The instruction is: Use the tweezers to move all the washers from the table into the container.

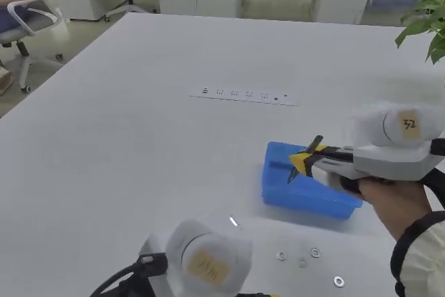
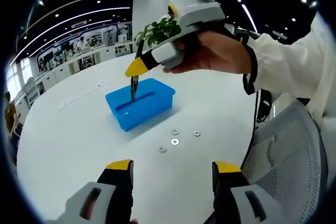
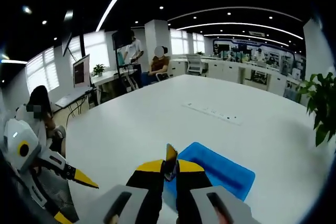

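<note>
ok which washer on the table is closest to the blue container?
The washer topmost of the four in the head view; the other three lie further from the blue container.

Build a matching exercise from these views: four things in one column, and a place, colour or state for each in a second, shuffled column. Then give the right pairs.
Column one
1. washers
2. tweezers
3. container
4. left hand-held gripper

Column two
A. blue, standing on the table
B. open, holding nothing
C. clamped in the right hand-held gripper, pointing down at the container
D. loose on the table, outside the container

Pairs: 1-D, 2-C, 3-A, 4-B
</note>
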Action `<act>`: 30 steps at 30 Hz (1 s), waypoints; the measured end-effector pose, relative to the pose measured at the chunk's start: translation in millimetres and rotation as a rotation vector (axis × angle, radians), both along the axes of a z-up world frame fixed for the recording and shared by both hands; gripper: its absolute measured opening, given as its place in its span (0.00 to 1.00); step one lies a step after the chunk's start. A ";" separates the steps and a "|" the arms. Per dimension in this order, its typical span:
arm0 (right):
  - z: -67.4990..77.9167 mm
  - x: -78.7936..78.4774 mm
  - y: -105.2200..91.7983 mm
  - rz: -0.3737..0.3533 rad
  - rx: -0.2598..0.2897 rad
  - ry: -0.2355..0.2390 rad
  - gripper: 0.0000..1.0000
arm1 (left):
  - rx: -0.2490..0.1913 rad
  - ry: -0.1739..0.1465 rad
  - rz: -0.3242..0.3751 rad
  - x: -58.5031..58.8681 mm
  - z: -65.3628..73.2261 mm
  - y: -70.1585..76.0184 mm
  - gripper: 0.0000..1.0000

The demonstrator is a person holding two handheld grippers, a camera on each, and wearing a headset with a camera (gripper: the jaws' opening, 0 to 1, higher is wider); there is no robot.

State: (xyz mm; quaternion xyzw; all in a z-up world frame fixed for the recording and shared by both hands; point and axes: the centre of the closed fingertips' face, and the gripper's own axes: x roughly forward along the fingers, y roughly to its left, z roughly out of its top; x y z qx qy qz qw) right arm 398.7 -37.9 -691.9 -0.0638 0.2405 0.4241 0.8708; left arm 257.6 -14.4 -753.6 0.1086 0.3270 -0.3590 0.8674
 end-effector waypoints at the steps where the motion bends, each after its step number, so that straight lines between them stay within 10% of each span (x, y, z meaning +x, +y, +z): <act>1: 1.0 -4.3 -2.9 -0.003 0.004 0.003 0.04 | 0.003 -0.001 -0.002 0.0 -0.1 -0.2 0.61; 15: -43.7 -59.8 -1.4 0.001 0.009 0.116 0.05 | 0.009 -0.007 0.007 0.7 0.9 2.7 0.60; 30: -72.8 -68.1 5.9 0.020 -0.031 0.132 0.05 | 0.020 0.000 0.003 -3.0 -2.6 1.6 0.59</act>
